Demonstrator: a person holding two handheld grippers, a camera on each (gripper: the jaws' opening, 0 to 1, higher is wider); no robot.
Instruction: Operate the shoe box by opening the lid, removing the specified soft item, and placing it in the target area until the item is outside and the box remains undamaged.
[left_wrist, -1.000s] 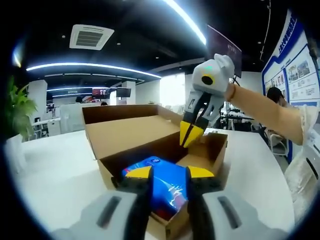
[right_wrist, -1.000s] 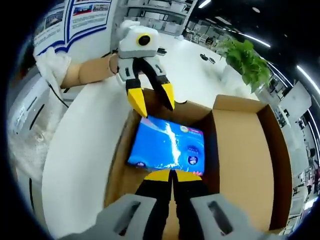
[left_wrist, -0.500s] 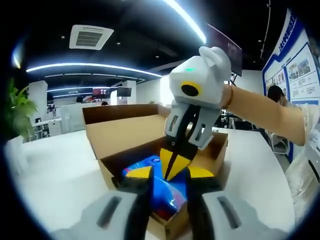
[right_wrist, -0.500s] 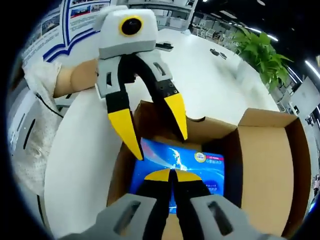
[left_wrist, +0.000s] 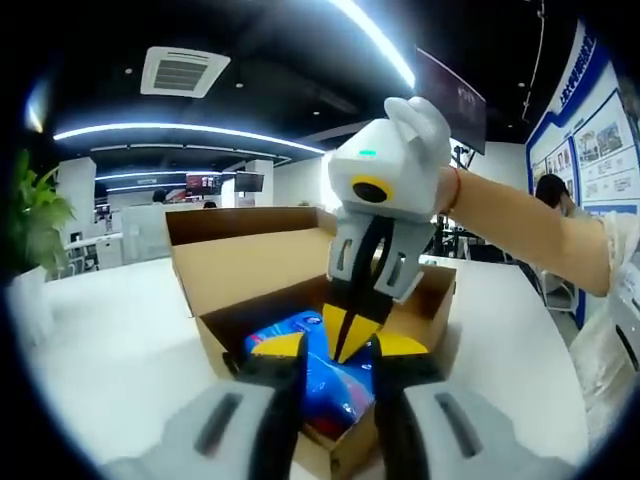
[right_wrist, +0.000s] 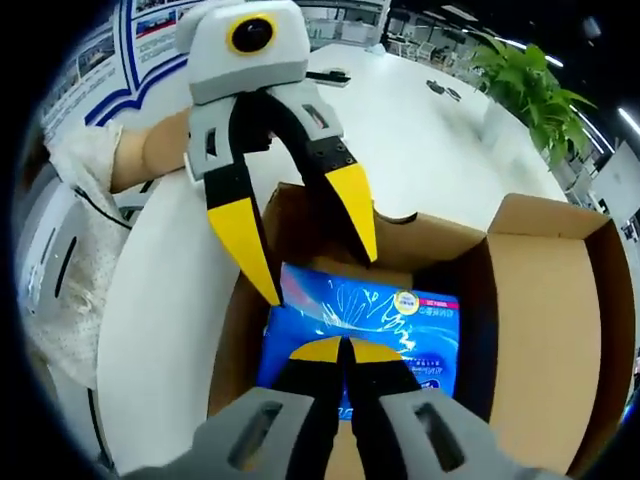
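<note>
Our left gripper (right_wrist: 312, 268) holds its yellow fingertips (right_wrist: 238, 233) spread wide apart, one at each side of the far edge of the blue soft pack (right_wrist: 365, 315). Whether they touch it we cannot tell. In the left gripper view the same gripper (left_wrist: 338, 347) shows its yellow tips parted, with the blue pack (left_wrist: 330, 378) between them. Our right gripper (right_wrist: 338, 349) has its tips pressed together on the near edge of the pack in the right gripper view. In the left gripper view this gripper (left_wrist: 349, 335) comes down from above, tips together, reaching the pack's top inside the box.

The pack lies inside the cardboard shoe box (right_wrist: 540, 320), whose lid (left_wrist: 255, 245) stands folded back and open.

The box sits on a white table (left_wrist: 110, 340), a broad pale surface that also runs behind the box in the right gripper view (right_wrist: 420, 150). The room is an open office with long ceiling light strips (left_wrist: 180, 132) and a ceiling air vent (left_wrist: 185, 72). A green plant (right_wrist: 525, 85) stands past the table, and blue-framed posters (left_wrist: 600, 130) hang on a wall. A person's bare forearm (left_wrist: 530, 235) carries the right gripper.
</note>
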